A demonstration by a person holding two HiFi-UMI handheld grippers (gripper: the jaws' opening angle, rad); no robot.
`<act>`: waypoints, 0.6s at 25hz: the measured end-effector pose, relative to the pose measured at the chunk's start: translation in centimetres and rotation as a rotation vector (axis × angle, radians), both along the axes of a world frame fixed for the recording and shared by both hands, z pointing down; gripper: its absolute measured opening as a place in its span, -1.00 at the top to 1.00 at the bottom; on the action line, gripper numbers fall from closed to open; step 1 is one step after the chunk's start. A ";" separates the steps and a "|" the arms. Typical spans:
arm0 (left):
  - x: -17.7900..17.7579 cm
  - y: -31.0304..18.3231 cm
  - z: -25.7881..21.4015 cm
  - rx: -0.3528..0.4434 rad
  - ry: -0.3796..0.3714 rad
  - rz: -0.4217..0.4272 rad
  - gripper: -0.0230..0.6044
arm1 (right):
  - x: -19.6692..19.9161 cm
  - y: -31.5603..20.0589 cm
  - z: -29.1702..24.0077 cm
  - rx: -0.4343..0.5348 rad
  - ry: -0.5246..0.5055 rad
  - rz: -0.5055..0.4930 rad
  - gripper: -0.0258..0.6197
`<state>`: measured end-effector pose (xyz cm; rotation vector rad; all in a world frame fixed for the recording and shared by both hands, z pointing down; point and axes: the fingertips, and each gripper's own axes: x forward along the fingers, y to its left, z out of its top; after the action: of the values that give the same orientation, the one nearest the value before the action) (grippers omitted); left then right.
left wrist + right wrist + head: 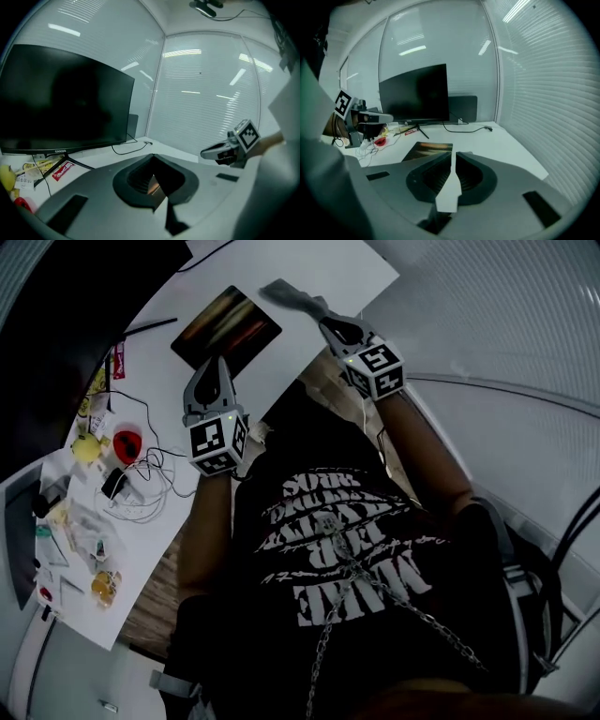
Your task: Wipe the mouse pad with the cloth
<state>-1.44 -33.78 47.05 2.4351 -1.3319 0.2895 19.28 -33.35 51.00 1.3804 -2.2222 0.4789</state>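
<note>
On the white table (328,268) the grey cloth (287,294) lies just ahead of the right gripper (326,321), beside the mouse pad (227,327), so the right hand is nearer to it. Both grippers are empty, jaws pressed together; the left gripper (218,364) hangs near the pad's closest corner.

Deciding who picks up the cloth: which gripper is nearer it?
The right gripper: its fingers end right beside the grey cloth, while the left gripper is farther off, by the mouse pad's near edge.
</note>
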 end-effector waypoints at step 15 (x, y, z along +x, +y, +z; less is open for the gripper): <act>-0.9 -6.7 10.3 -0.241 -0.051 -0.145 0.91 | 4.9 -8.9 18.2 -0.422 0.242 -0.098 0.58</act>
<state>-2.33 -40.53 57.39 2.1353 -1.3981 0.4487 24.14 -42.30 69.20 1.0429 -1.8502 0.6627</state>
